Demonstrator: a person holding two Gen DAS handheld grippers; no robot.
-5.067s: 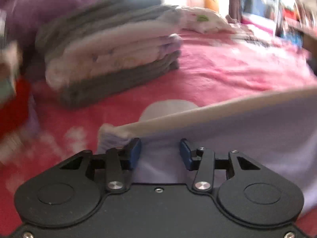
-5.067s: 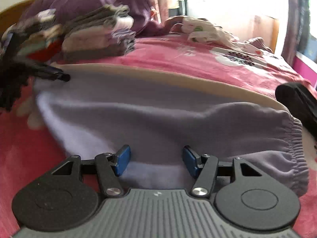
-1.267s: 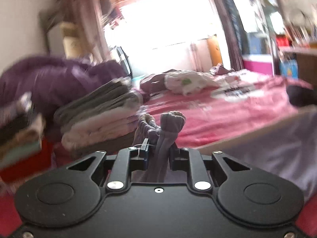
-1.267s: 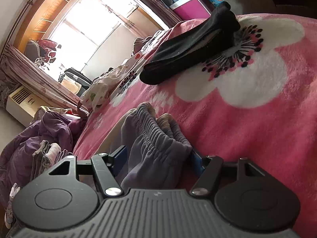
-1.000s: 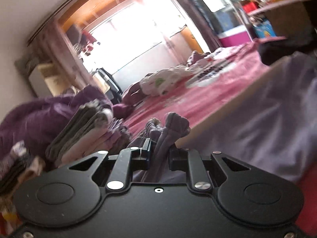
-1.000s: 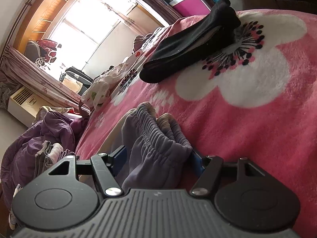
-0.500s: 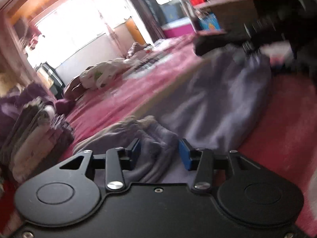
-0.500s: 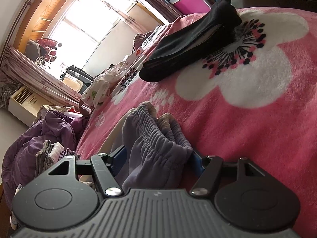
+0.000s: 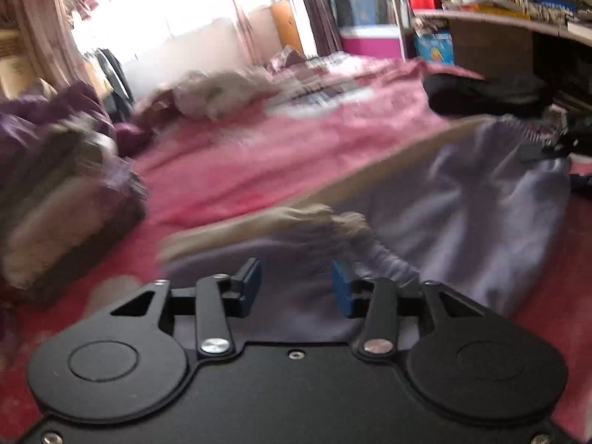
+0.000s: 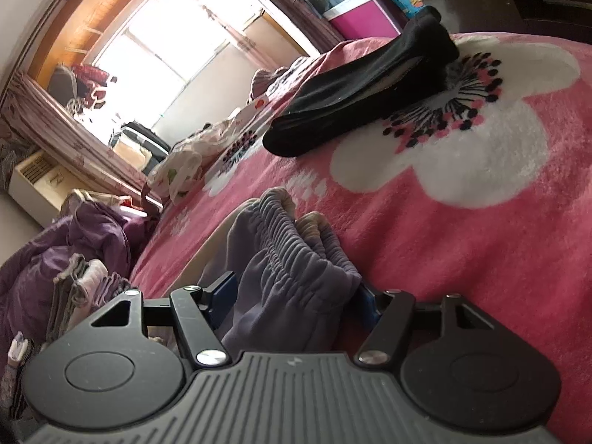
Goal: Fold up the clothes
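Observation:
Lavender sweatpants (image 9: 477, 222) with a beige side stripe lie on the pink flowered blanket (image 9: 259, 155). One end is folded over the rest, its cuffs (image 9: 333, 222) lying just ahead of my left gripper (image 9: 296, 285), which is open and empty above the fabric. In the right wrist view the gathered elastic waistband (image 10: 292, 255) sits bunched between the blue pads of my right gripper (image 10: 296, 299), whose jaws stand wide but press the bunch on both sides. The right gripper also shows at the left wrist view's right edge (image 9: 566, 140).
A stack of folded clothes (image 9: 63, 203) stands at the left, with a purple heap (image 10: 55, 255) behind it. A black folded garment (image 10: 366, 85) lies on the blanket ahead. A white printed garment (image 9: 222, 92) lies farther back. A desk with books (image 9: 518, 18) stands at the right.
My left gripper carried the cuffs across toward the waistband, opened and let them go on the fabric. The right gripper has held the waistband still.

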